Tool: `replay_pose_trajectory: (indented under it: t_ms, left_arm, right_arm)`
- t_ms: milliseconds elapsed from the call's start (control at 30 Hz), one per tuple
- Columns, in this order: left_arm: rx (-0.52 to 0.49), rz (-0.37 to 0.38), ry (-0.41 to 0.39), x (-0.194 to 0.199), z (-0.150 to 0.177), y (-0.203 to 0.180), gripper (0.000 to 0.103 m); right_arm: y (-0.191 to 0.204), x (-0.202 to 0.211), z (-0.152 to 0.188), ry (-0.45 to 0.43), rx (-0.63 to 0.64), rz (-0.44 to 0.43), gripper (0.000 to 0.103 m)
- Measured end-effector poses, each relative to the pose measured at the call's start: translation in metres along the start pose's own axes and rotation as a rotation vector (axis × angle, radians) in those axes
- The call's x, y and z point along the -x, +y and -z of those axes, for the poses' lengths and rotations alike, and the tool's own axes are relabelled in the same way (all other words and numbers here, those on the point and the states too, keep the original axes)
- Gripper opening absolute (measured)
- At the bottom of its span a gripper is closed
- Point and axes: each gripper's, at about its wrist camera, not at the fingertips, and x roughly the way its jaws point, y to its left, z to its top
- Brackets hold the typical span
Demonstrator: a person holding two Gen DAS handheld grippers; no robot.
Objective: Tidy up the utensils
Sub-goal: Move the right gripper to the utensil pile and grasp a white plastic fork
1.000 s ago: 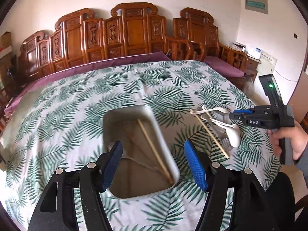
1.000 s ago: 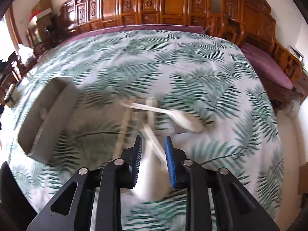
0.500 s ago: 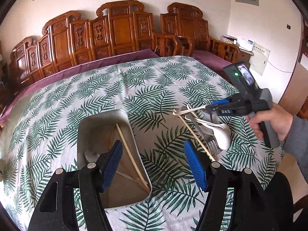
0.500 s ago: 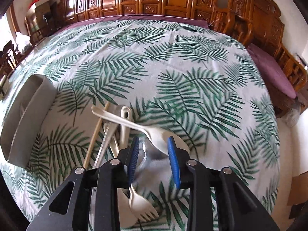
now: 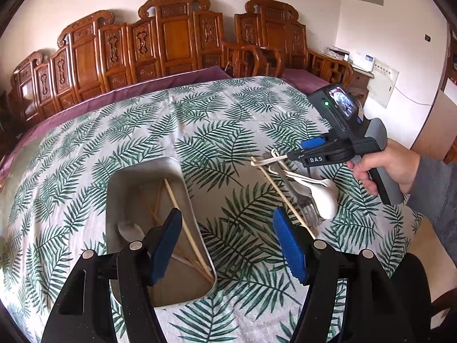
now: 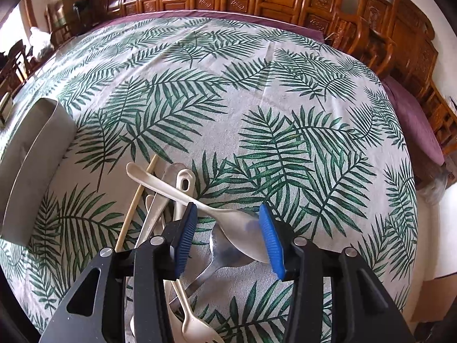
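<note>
L tongs: left gripper (image 5: 225, 240) hangs over the near end of the metal tray (image 5: 137, 177), blue pads wide apart, nothing between them.
R tongs: right gripper (image 6: 228, 237) sits low over the utensil pile (image 6: 171, 200); jaws have just been opening, now at a middling gap. The bowl of a cream spoon (image 6: 242, 223) lies between the pads but isn't pinched — a gap shows on each side.
R hand: person's hand (image 5: 391, 168) in a grey sleeve grips the handle, seen from the left wrist cam.
Pile: cream spoons, cream fork (image 6: 197, 325), steel spoon (image 6: 225, 251), steel fork (image 5: 307, 208) & one chopstick (image 6: 137, 200), crossed over each other on the cloth, to the right of the tray and apart from it.
Tray: holds one chopstick (image 5: 185, 225) lying diagonally & a steel spoon (image 5: 128, 228) at the near-left side.
Surface: table w/ white cloth in green fern print (image 5: 200, 131); purple cloth (image 5: 128, 94) shows beneath at the far edge.
Room: carved wooden chairs (image 5: 177, 34) in a row behind the table, white walls, small cabinet w/ papers in the far right corner.
Vs 1 s back: right-wrist view was blurred, jaws narrow around the pile; now sharp, jaws wider, pile larger in frame — the gripper has come down closer. In the left-wrist view the tray has slid left and the right gripper sits closer over the handle ends of the pile.
</note>
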Motion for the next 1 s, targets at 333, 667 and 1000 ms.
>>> replay_pose_trajectory:
  t_ms: [333,667,1000]
  left_arm:
    - [0.004,0.041,0.055,-0.019,-0.015,-0.009,0.063]
    - [0.006,0.069,0.097,-0.038,-0.024,-0.008,0.063]
    - [-0.005,0.089,0.089,-0.041,-0.033,-0.017,0.063]
  right_arm:
    - [0.020,0.006,-0.004,0.040,0.172,-0.062,0.049]
    - [0.012,0.003,0.002,0.077,0.241,-0.079,0.060]
    - [-0.017,-0.004,-0.008,0.068,0.083,-0.051,0.028]
